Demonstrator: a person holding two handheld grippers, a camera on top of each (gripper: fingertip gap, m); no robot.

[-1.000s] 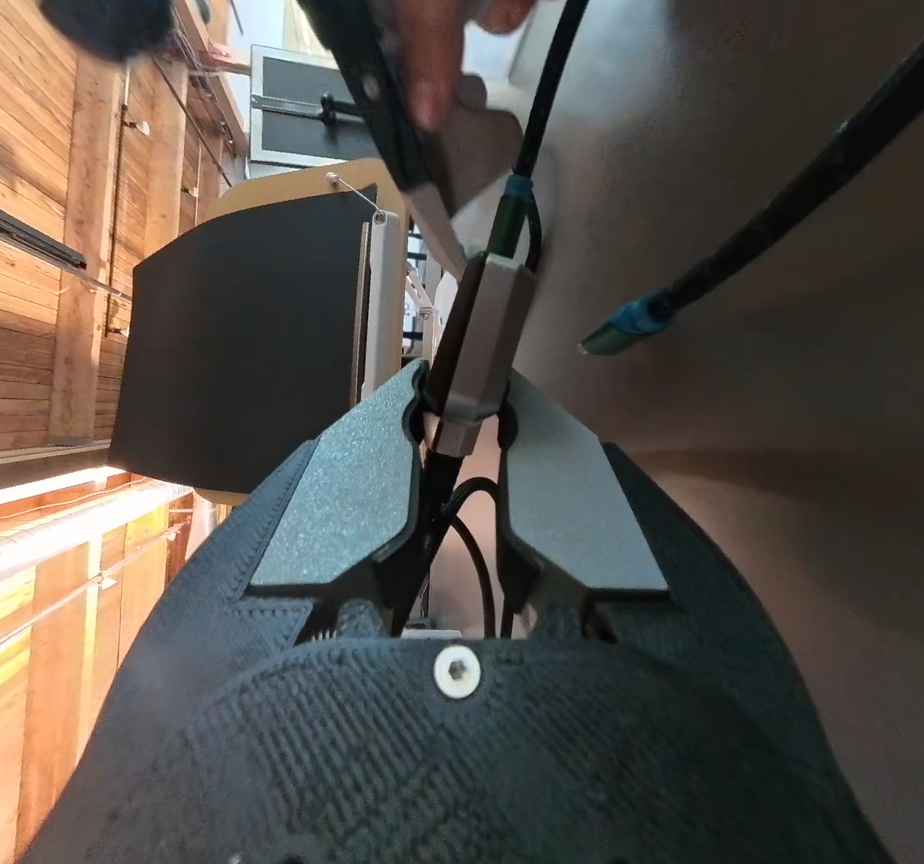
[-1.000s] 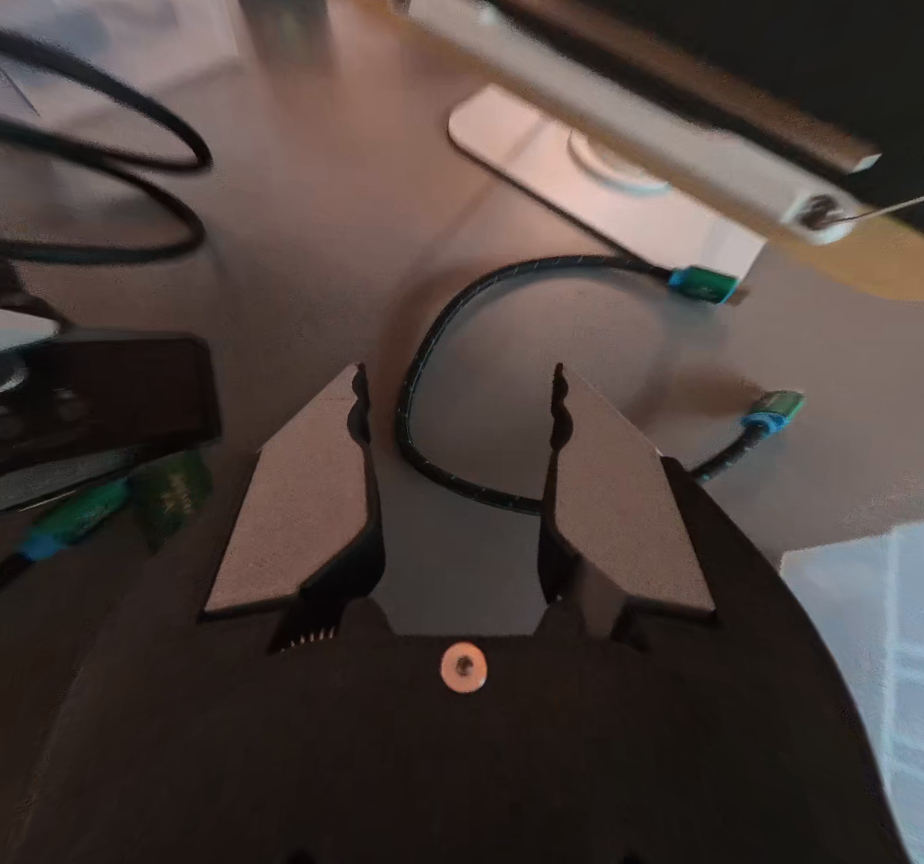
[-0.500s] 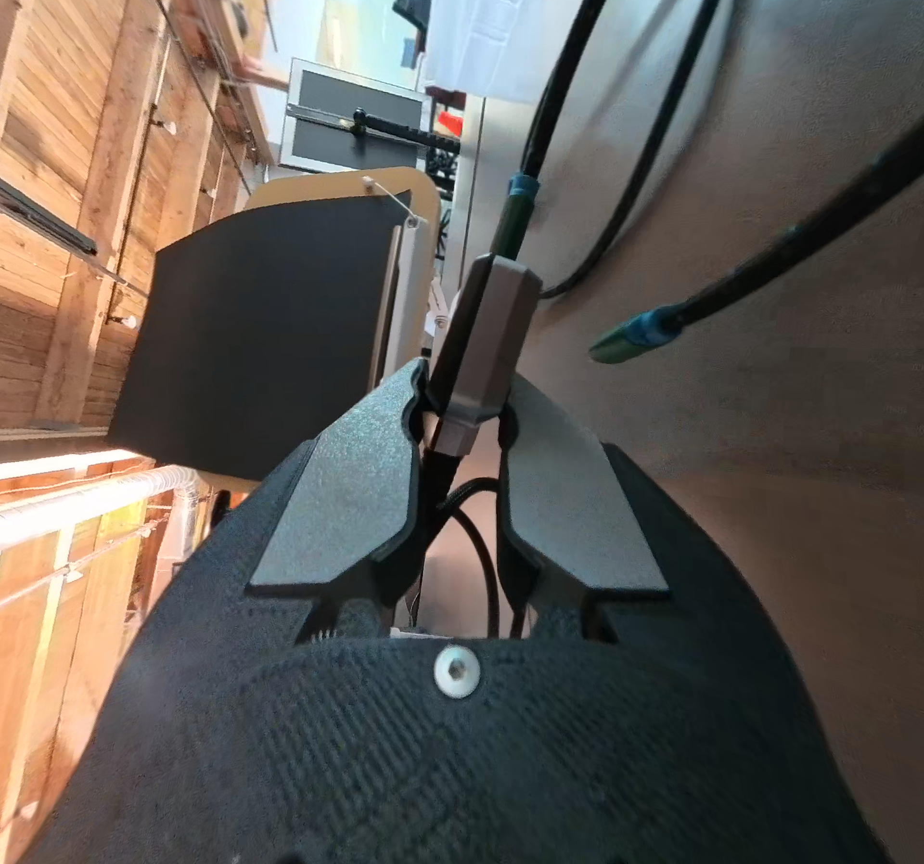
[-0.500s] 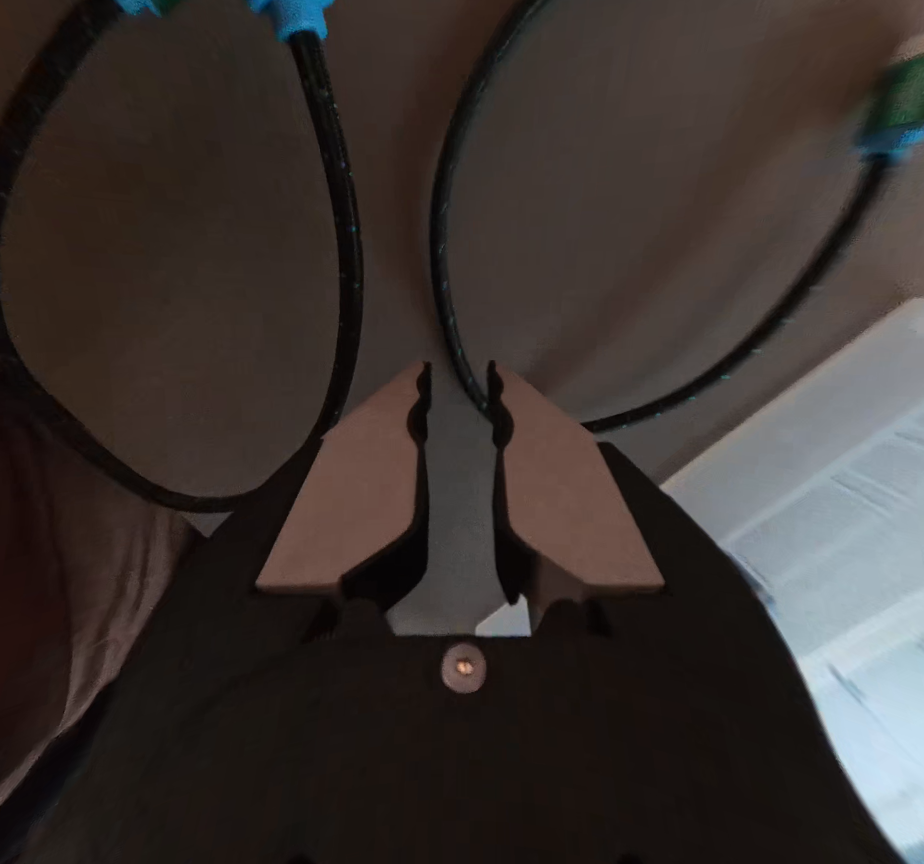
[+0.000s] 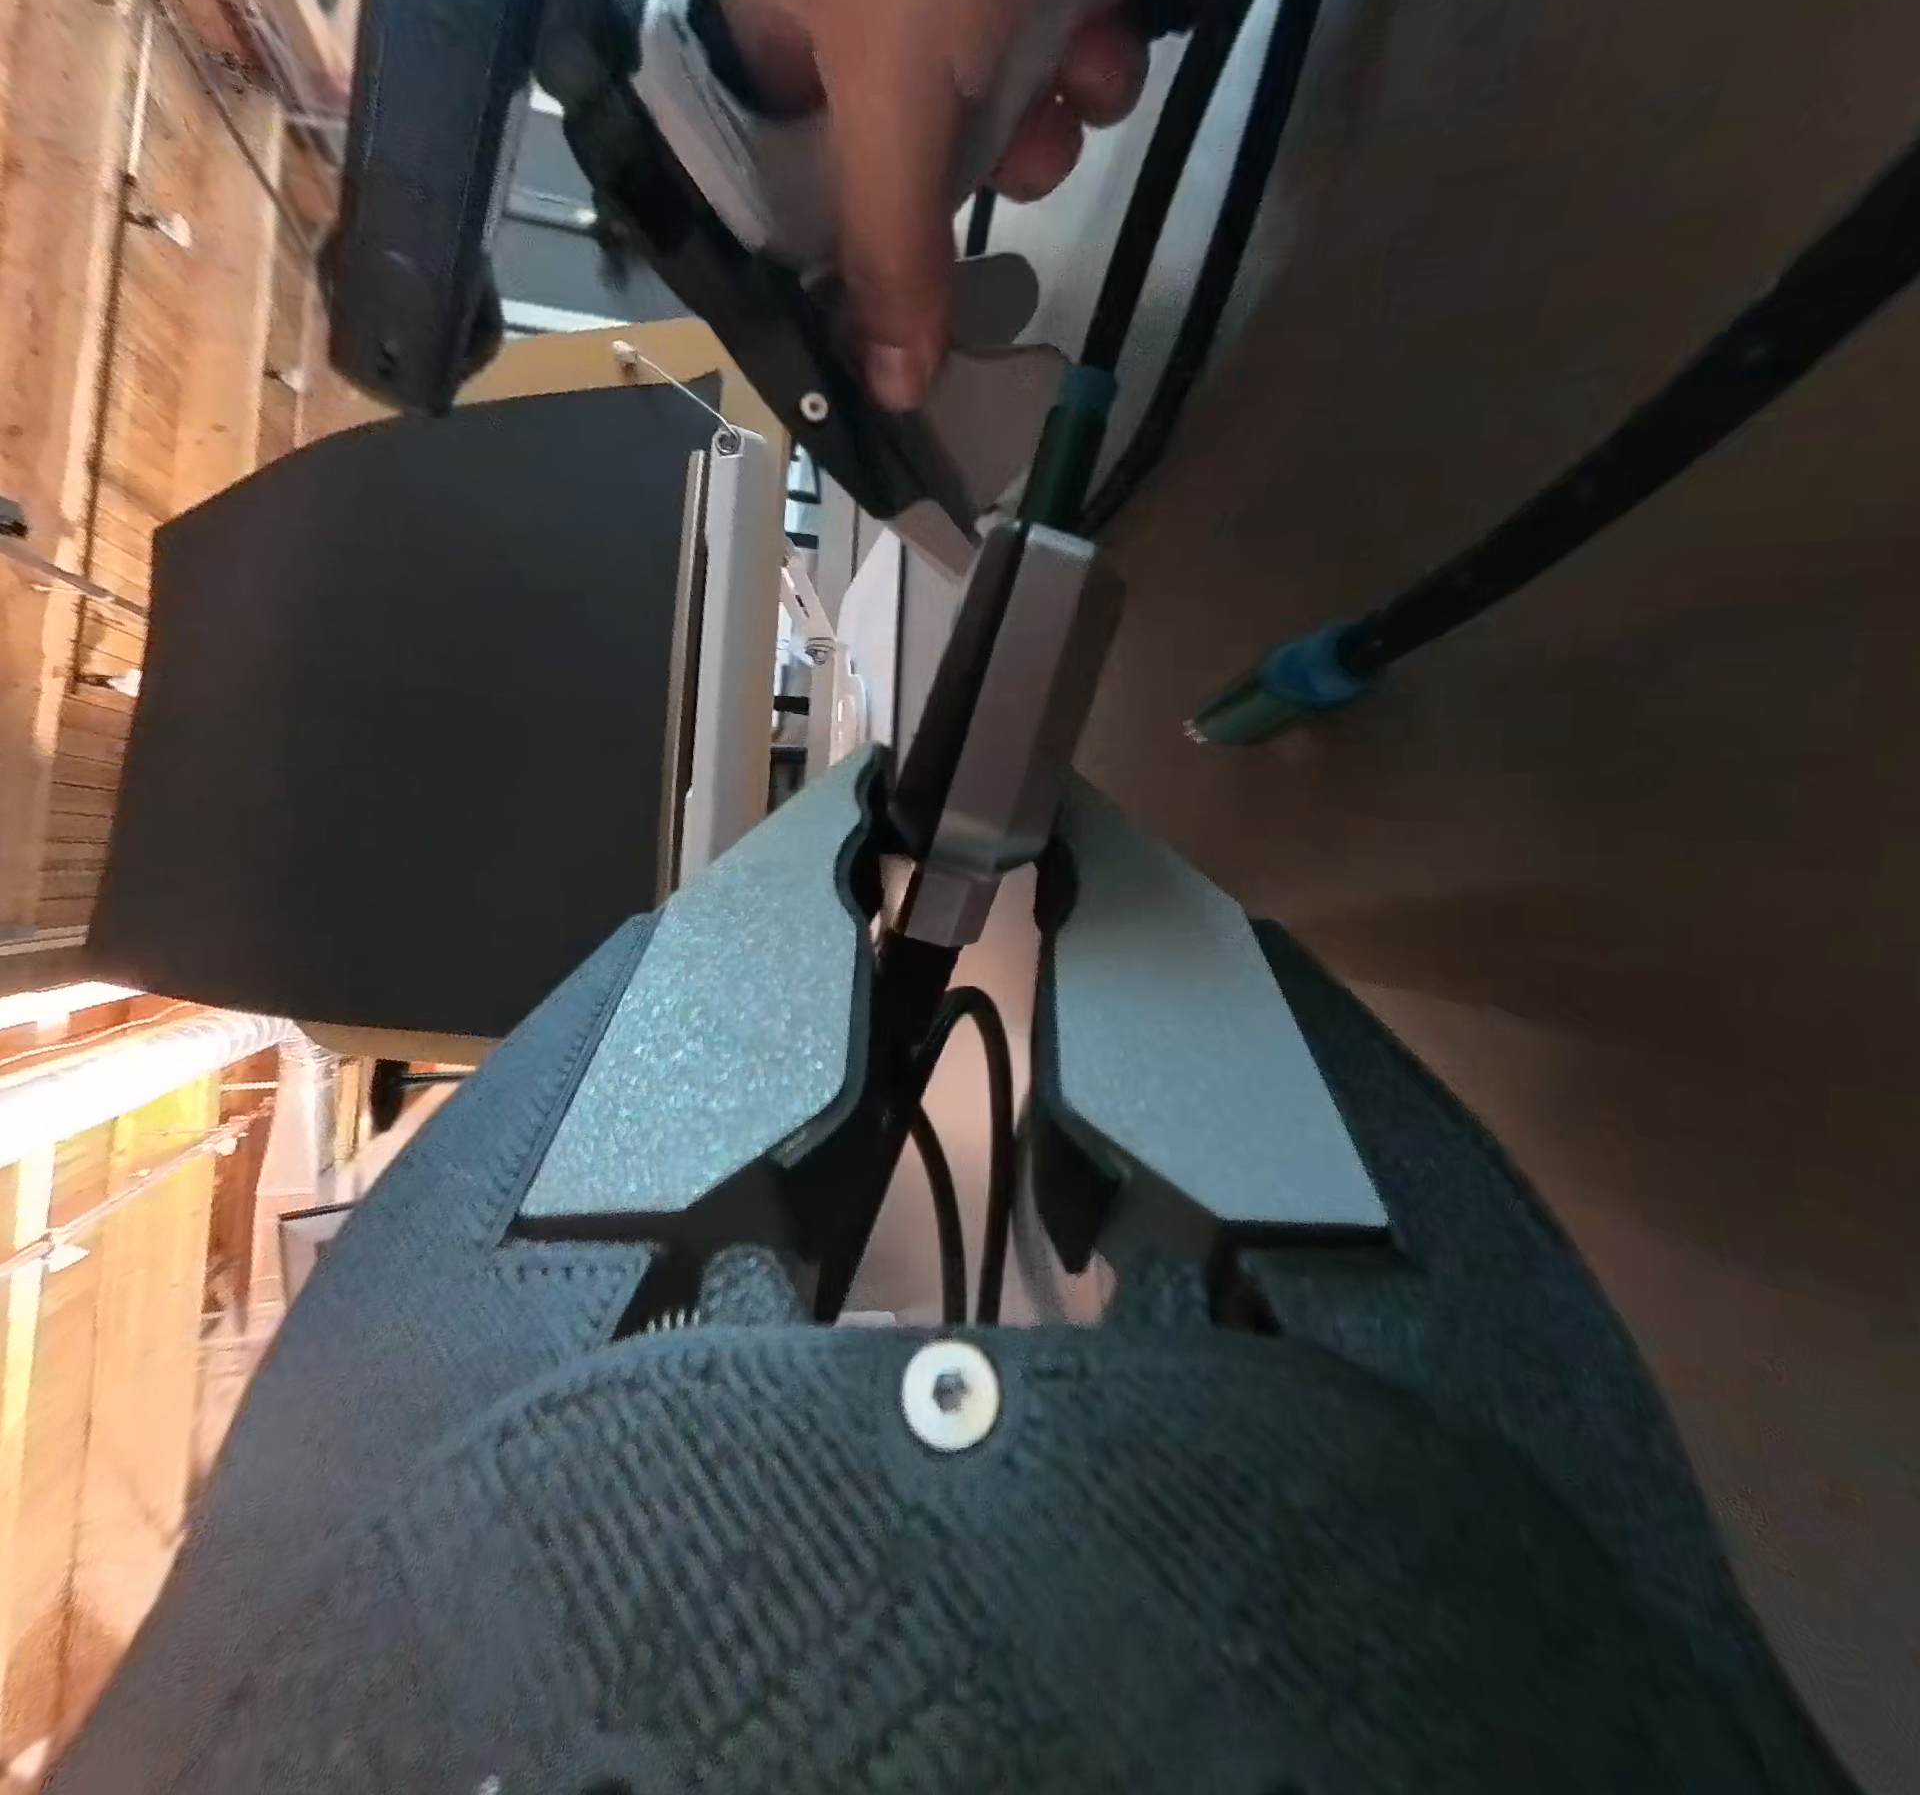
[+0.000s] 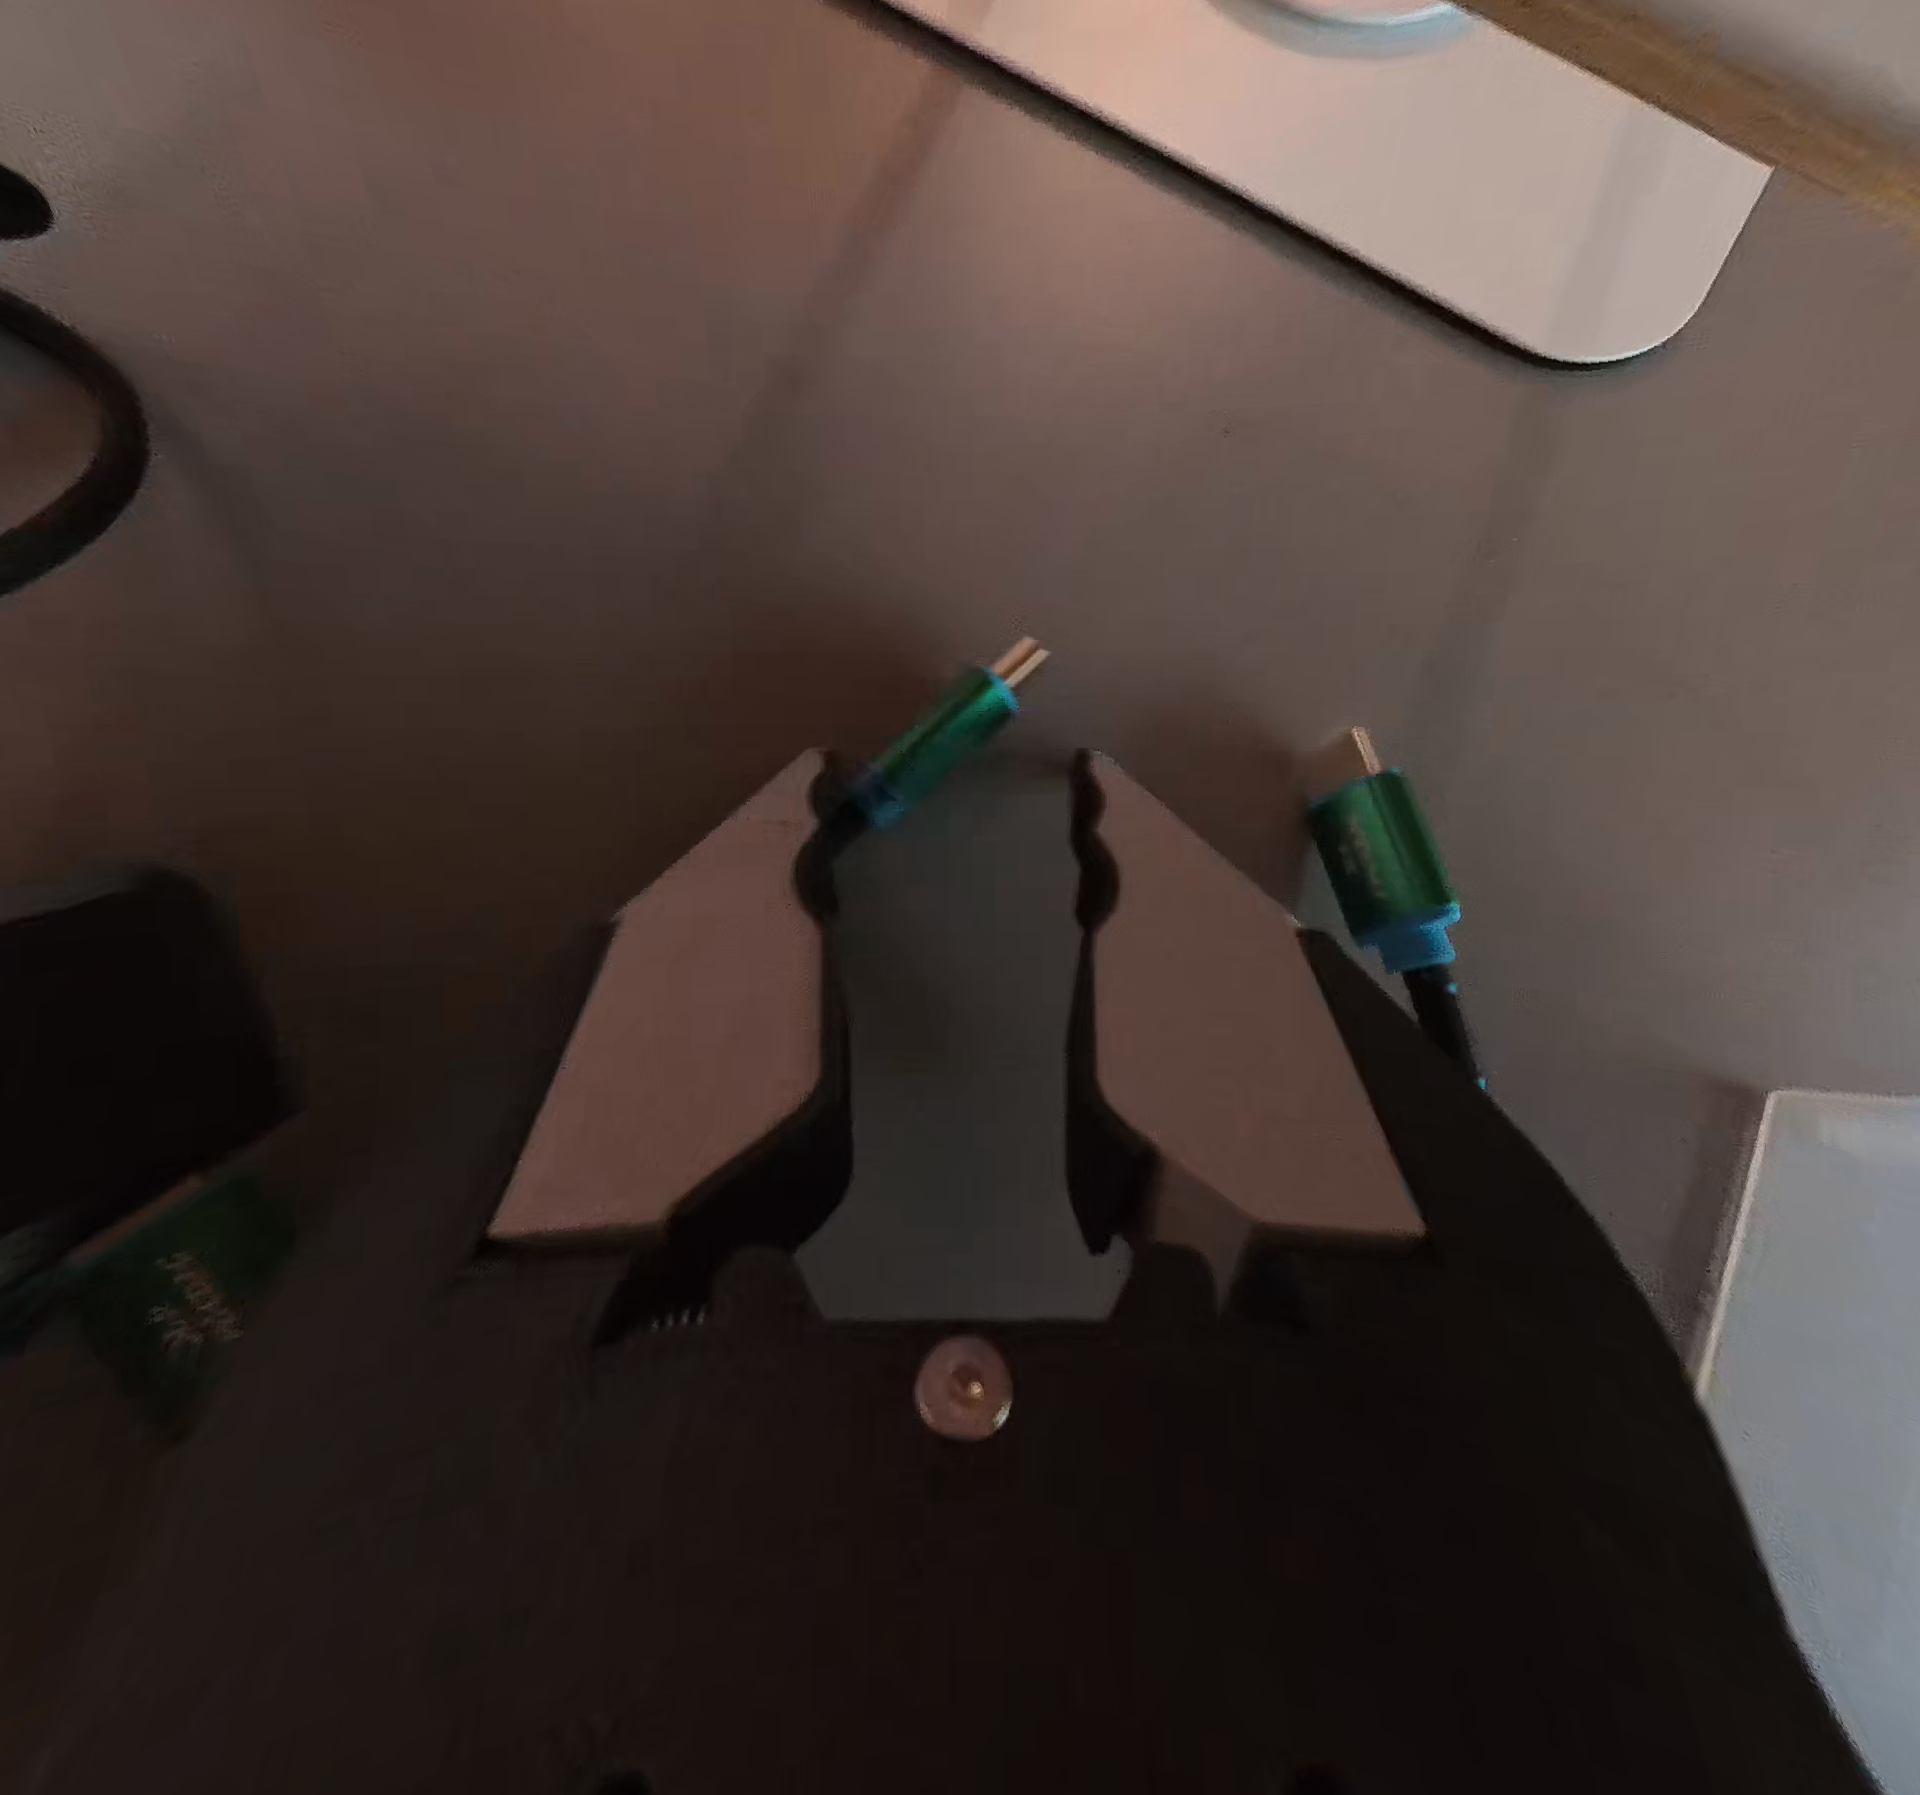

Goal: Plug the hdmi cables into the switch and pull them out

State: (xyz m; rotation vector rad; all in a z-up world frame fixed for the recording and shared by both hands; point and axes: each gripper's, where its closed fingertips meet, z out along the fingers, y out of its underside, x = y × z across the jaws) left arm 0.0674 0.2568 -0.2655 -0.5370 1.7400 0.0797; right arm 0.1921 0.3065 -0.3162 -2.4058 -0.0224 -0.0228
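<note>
Above desk (image 6: 623, 395), right gripper (image 6: 951, 789) fingers apart

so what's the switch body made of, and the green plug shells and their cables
Switch: looks like brushed grey metal, judging by the flat facets and dull sheen. Green plug shells: probably anodised metal, from the glossy tint; the blue collars look rubbery. Cables: braided fabric sleeve, going by the flecked weave.

You have two hand-held grippers, the left (image 5: 961, 836) and the right (image 6: 951, 810). In the right wrist view count two loose green plugs: one (image 6: 940, 737) at 12 o'clock from the fingertips, one (image 6: 1377, 852) at 3 o'clock. There is one grey switch (image 5: 1023, 696), one monitor (image 5: 416, 706) at 9 o'clock, and one white stand base (image 6: 1299, 114) at 1 o'clock
</note>
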